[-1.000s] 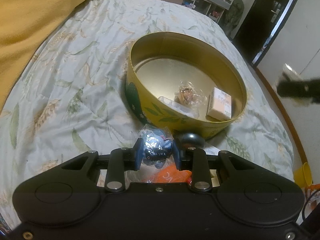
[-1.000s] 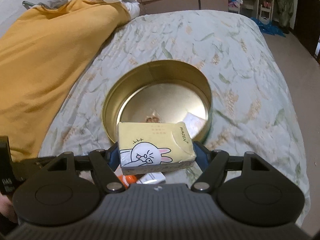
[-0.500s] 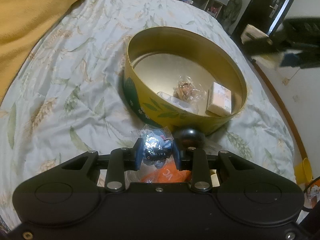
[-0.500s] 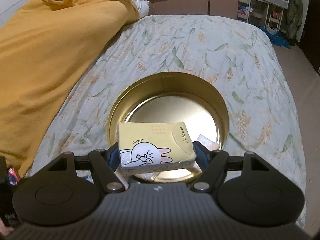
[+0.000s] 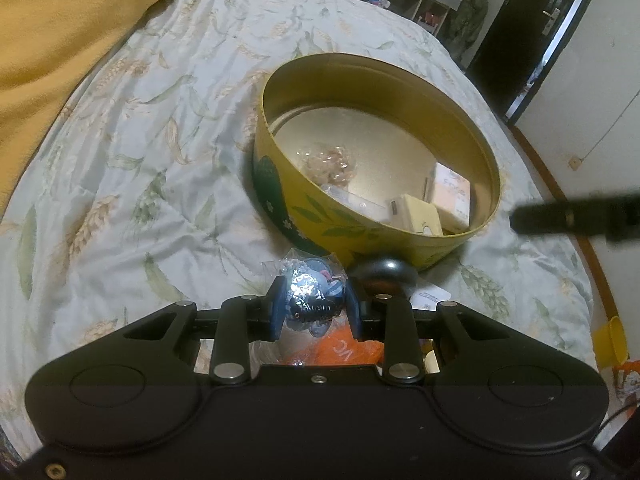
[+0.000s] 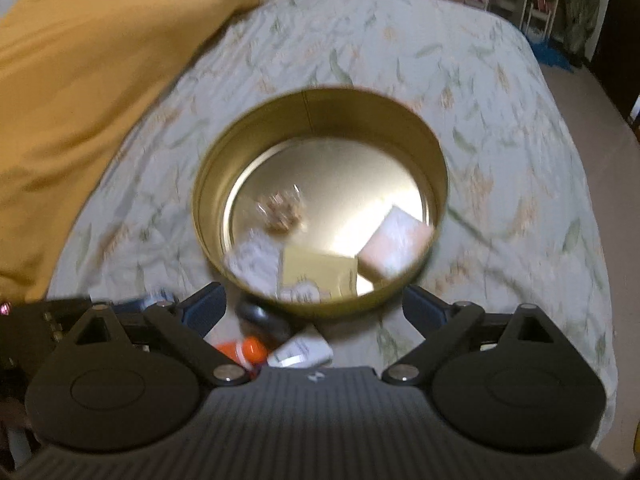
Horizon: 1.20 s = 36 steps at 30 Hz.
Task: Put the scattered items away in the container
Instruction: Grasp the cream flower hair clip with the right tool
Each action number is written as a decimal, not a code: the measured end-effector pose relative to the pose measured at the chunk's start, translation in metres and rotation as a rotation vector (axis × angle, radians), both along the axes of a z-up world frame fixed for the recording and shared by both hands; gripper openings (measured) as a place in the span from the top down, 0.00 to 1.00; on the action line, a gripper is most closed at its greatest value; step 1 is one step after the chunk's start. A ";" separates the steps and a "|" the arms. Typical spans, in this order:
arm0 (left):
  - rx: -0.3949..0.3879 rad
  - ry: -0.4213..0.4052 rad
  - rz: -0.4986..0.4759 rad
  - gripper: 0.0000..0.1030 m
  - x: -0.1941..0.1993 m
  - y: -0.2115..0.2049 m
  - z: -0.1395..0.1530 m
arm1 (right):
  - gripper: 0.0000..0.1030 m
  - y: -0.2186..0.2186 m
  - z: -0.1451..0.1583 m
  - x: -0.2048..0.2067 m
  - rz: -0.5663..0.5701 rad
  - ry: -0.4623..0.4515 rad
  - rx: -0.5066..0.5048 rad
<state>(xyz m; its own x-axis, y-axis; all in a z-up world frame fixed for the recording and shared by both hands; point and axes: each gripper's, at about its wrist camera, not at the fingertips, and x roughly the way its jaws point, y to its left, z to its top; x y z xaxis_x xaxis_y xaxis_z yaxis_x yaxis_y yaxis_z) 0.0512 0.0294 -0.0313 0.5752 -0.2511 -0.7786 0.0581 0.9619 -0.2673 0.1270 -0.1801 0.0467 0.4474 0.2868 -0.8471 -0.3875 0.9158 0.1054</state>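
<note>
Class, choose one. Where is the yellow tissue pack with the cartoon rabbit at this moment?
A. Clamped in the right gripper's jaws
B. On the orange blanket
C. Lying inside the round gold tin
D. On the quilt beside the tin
C: the yellow tissue pack lies inside the round gold tin, while the right gripper has just opened its jaws, nothing between them.

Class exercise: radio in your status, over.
Right gripper jaws just opened, empty; yellow tissue pack in tin. Left gripper shut on plastic-wrapped trinket. Nothing blocking.
</note>
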 end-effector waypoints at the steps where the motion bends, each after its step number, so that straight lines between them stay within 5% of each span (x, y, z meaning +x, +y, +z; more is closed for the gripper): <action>1: 0.000 0.001 0.002 0.73 0.000 0.001 0.000 | 0.04 -0.002 -0.003 -0.003 0.003 0.007 0.003; 18: 0.014 0.011 -0.003 0.73 0.000 -0.002 -0.003 | 0.03 0.002 -0.059 -0.032 0.110 0.119 -0.079; 36: 0.016 0.014 -0.001 0.73 0.001 -0.002 -0.004 | 0.05 0.027 -0.108 -0.034 0.143 0.143 -0.167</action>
